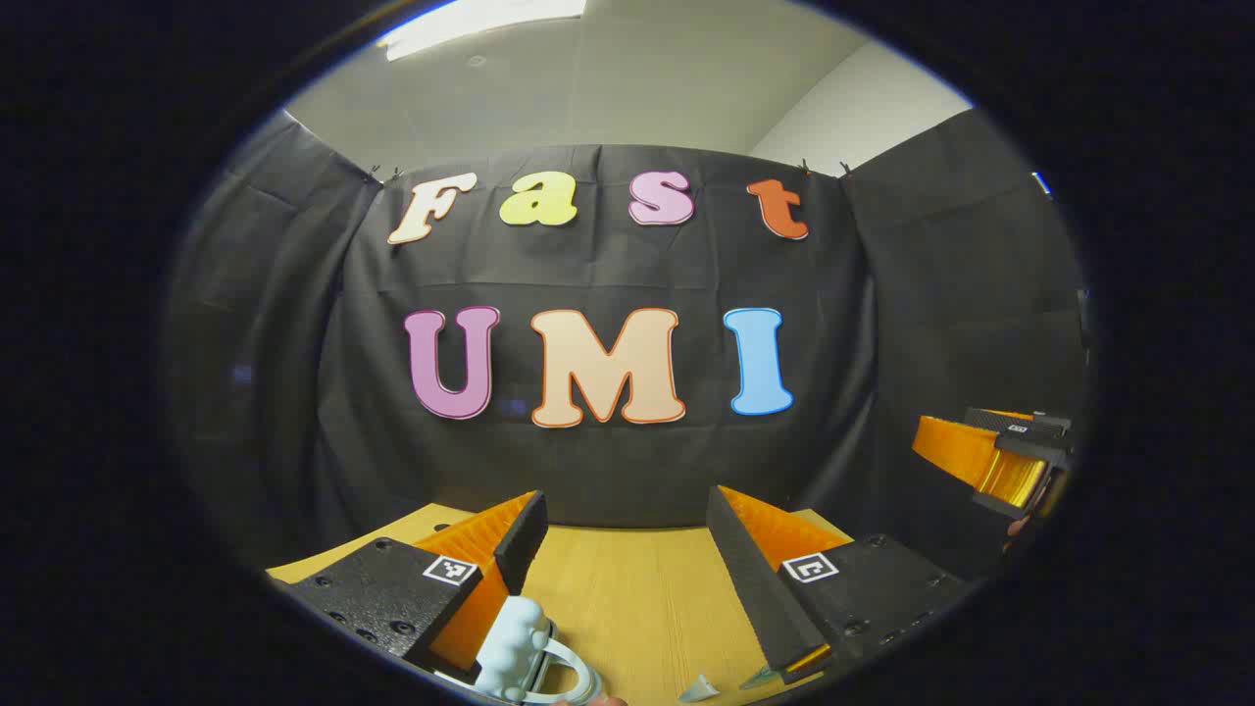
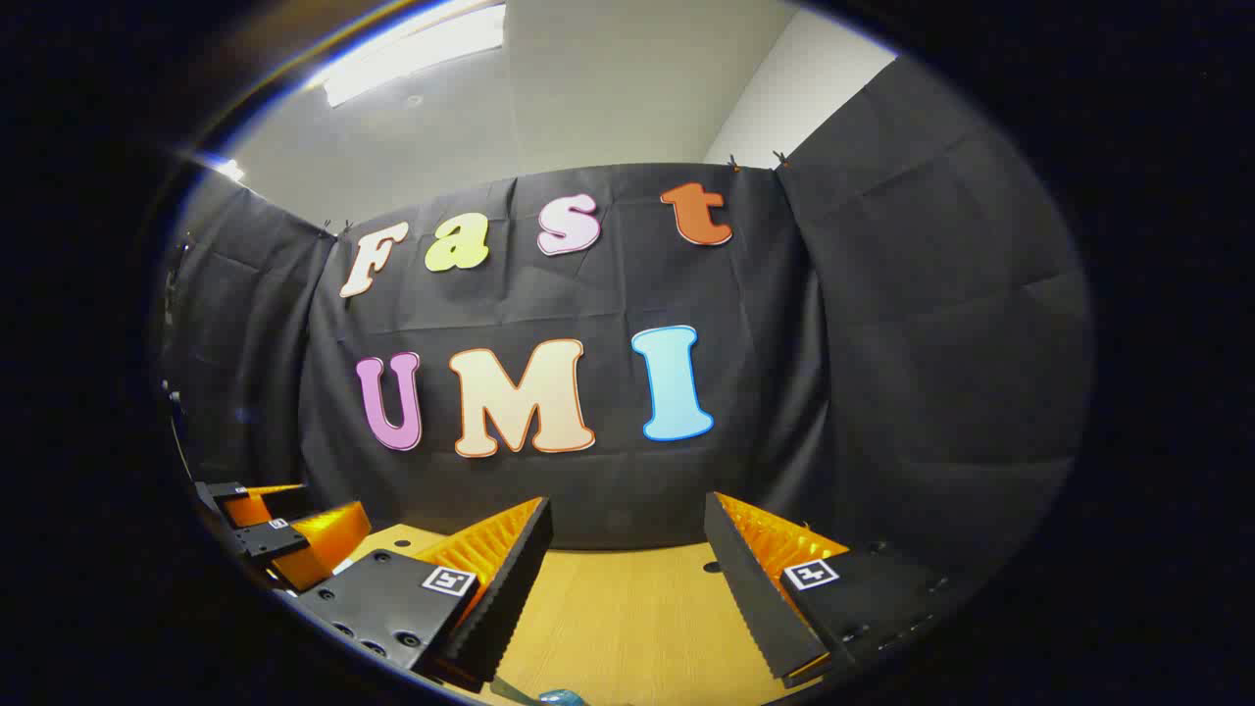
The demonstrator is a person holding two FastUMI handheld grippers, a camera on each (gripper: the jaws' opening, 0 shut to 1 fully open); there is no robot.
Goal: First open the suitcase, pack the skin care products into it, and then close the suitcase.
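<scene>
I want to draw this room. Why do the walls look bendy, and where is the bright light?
Left gripper view: the fisheye lens bows the cloth wall; a ceiling light glares at the top. Right gripper view: same bending, with a brighter ceiling strip glaring upper left.

A wooden table (bare, light grain) fronts the black cloth wall.

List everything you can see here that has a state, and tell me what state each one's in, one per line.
Left gripper: open, fingers spread, nothing between them, held above the table.
Right gripper: open, fingers spread, nothing held, above the table.
Wooden table: bare in the stretch ahead of both grippers.
Pale blue lumpy item: lying at the near table edge beside the left gripper's finger; contact unclear.
Ceiling light: on.
</scene>
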